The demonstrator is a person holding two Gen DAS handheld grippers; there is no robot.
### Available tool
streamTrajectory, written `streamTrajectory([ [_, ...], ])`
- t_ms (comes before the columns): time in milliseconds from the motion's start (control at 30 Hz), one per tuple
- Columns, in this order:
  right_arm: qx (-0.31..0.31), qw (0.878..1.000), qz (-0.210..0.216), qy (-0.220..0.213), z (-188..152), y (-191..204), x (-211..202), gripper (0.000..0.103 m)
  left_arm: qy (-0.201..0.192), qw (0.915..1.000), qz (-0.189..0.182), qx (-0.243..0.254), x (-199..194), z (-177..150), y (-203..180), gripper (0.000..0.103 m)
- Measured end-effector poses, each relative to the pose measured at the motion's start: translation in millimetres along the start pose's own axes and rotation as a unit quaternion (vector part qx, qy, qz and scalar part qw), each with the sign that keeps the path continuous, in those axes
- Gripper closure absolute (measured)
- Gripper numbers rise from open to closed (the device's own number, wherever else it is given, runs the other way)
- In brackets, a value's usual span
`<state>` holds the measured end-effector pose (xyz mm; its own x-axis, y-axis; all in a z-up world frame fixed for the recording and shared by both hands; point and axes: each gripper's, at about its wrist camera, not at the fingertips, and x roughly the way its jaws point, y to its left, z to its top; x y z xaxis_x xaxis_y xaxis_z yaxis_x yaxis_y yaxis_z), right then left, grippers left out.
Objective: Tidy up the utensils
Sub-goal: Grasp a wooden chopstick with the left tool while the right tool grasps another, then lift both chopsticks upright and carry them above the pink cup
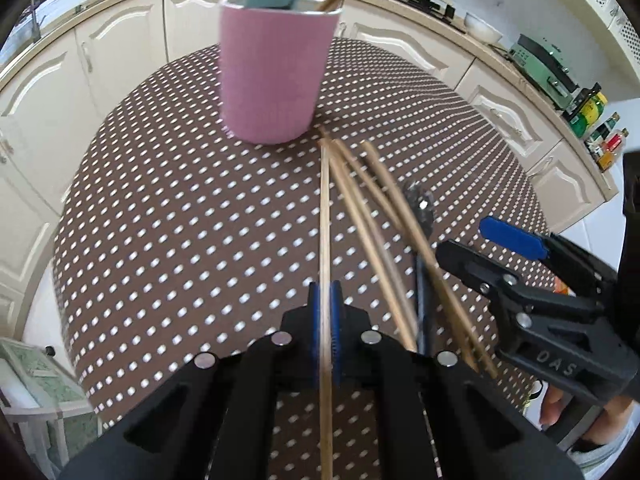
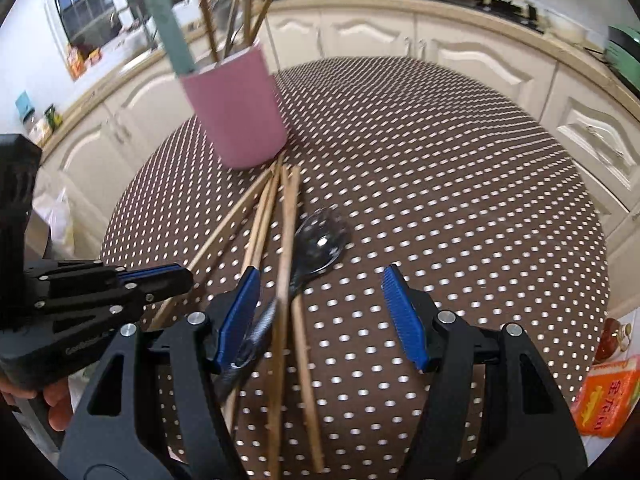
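Left gripper [image 1: 325,320] pinching one chopstick [image 1: 325,220] just in front of the pink cup [image 1: 272,76] | right gripper [image 2: 328,312] spread over the loose chopsticks [image 2: 286,248] and spoon [image 2: 320,240] | step: pickup, looks like | next: lift, tip upright, drop into cup

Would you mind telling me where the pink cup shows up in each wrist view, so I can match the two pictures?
Left wrist view: the pink cup stands at top centre, on the far part of the dotted tablecloth.
Right wrist view: the pink cup is upper left, tilted by the lens.
Shared landmark: the loose chopsticks fanning out from the cup's base.
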<state>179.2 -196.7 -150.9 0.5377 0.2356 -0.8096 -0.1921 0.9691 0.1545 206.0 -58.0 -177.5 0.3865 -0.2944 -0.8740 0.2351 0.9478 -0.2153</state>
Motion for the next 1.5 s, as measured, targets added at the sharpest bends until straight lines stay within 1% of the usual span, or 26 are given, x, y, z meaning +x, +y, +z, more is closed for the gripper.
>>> streamTrajectory([
  [67, -0.009, 1.000, -0.007, 0.013, 1.4, 5.4, 4.7, 0.042, 0.000, 1.0000, 0.006, -0.002, -2.0, -3.9, 2.8, 0.098],
  [133, -0.014, 1.000, -0.006, 0.026, 2.6, 9.5, 7.8, 0.053, 0.001, 0.9999, 0.012, -0.002, -4.0, -7.8, 5.8, 0.098],
  [167, -0.016, 0.999, -0.006, 0.030, 3.6, 11.8, 9.9, 0.057, 0.004, 0.9999, 0.011, -0.003, -4.9, -9.8, 8.6, 0.098],
  [200, -0.021, 0.999, -0.006, 0.037, 4.6, 14.1, 12.5, 0.064, 0.008, 0.9999, 0.010, -0.004, -4.2, -10.7, 9.9, 0.098],
  [233, -0.024, 0.999, -0.008, 0.043, 5.1, 15.3, 14.6, 0.070, 0.013, 0.9999, 0.010, -0.003, -2.8, -11.4, 12.1, 0.098],
  [267, -0.026, 0.999, -0.008, 0.046, 5.3, 15.1, 15.5, 0.070, 0.020, 0.9997, 0.011, -0.002, 0.1, -11.1, 12.1, 0.097],
  [333, -0.028, 0.998, -0.002, 0.055, 7.1, 16.0, 18.8, 0.079, 0.030, 0.9995, 0.008, -0.001, 2.0, -11.3, 17.2, 0.097],
  [400, -0.027, 0.998, 0.001, 0.059, 7.1, 15.7, 21.1, 0.083, 0.034, 0.9994, 0.005, -0.002, 3.7, -6.6, 17.7, 0.095],
  [433, -0.028, 0.998, 0.002, 0.059, 7.7, 15.4, 21.3, 0.086, 0.036, 0.9993, 0.002, -0.002, 5.4, -3.3, 16.7, 0.091],
  [467, -0.027, 0.998, 0.003, 0.060, 8.3, 14.9, 21.7, 0.087, 0.040, 0.9992, -0.001, -0.001, 7.0, 0.4, 16.1, 0.089],
  [533, -0.027, 0.998, 0.002, 0.061, 9.4, 12.1, 19.5, 0.090, 0.047, 0.9989, -0.004, 0.004, 12.4, 12.0, 10.6, 0.080],
  [633, -0.019, 0.998, 0.014, 0.061, 10.6, 6.8, 16.0, 0.092, 0.055, 0.9985, -0.002, 0.006, 17.7, 23.3, 6.3, 0.073],
  [733, -0.011, 0.998, 0.019, 0.061, 11.3, -2.8, 11.8, 0.092, 0.057, 0.9983, 0.001, 0.012, 25.8, 31.2, 1.8, 0.073],
  [800, -0.012, 0.998, 0.020, 0.062, 11.4, -1.6, 11.2, 0.092, 0.056, 0.9982, 0.004, 0.020, 28.6, 35.3, -0.8, 0.073],
  [833, -0.013, 0.998, 0.020, 0.062, 11.4, -2.3, 10.9, 0.094, 0.055, 0.9982, 0.004, 0.023, 30.1, 36.9, -2.3, 0.074],
  [867, -0.013, 0.998, 0.022, 0.063, 9.8, -2.5, 10.4, 0.095, 0.054, 0.9982, 0.007, 0.024, 29.8, 36.3, -2.0, 0.081],
  [900, -0.012, 0.998, 0.023, 0.062, 9.9, -2.6, 10.7, 0.095, 0.053, 0.9980, 0.020, 0.027, 31.3, 38.0, -3.2, 0.086],
  [933, -0.012, 0.998, 0.023, 0.062, 9.7, -2.7, 10.8, 0.095, 0.051, 0.9978, 0.029, 0.031, 33.0, 39.4, -4.7, 0.094],
  [967, -0.011, 0.998, 0.023, 0.061, 9.3, -2.4, 10.6, 0.096, 0.048, 0.9977, 0.033, 0.035, 34.5, 40.7, -6.7, 0.097],
  [1067, -0.010, 0.998, 0.025, 0.058, 7.6, -0.7, 7.9, 0.096, 0.043, 0.9978, 0.030, 0.041, 33.7, 41.6, -7.3, 0.098],
  [1133, -0.007, 0.998, 0.026, 0.054, 7.3, -0.9, 4.9, 0.097, 0.037, 0.9986, 0.014, 0.036, 29.5, 38.1, -4.0, 0.098],
  [1233, -0.004, 0.999, 0.030, 0.043, 8.4, -2.5, -3.7, 0.097, 0.021, 0.9991, 0.009, 0.036, 16.1, 28.5, 4.6, 0.098],
  [1367, -0.006, 0.999, 0.039, 0.031, 9.8, -2.0, -15.2, 0.097, -0.010, 0.9994, -0.011, 0.033, -4.6, 19.0, 0.6, 0.098],
  [1500, -0.005, 0.998, 0.062, 0.010, 10.5, 2.3, -29.1, 0.097, -0.057, 0.9973, -0.031, 0.034, -32.8, 12.2, -5.1, 0.098],
])
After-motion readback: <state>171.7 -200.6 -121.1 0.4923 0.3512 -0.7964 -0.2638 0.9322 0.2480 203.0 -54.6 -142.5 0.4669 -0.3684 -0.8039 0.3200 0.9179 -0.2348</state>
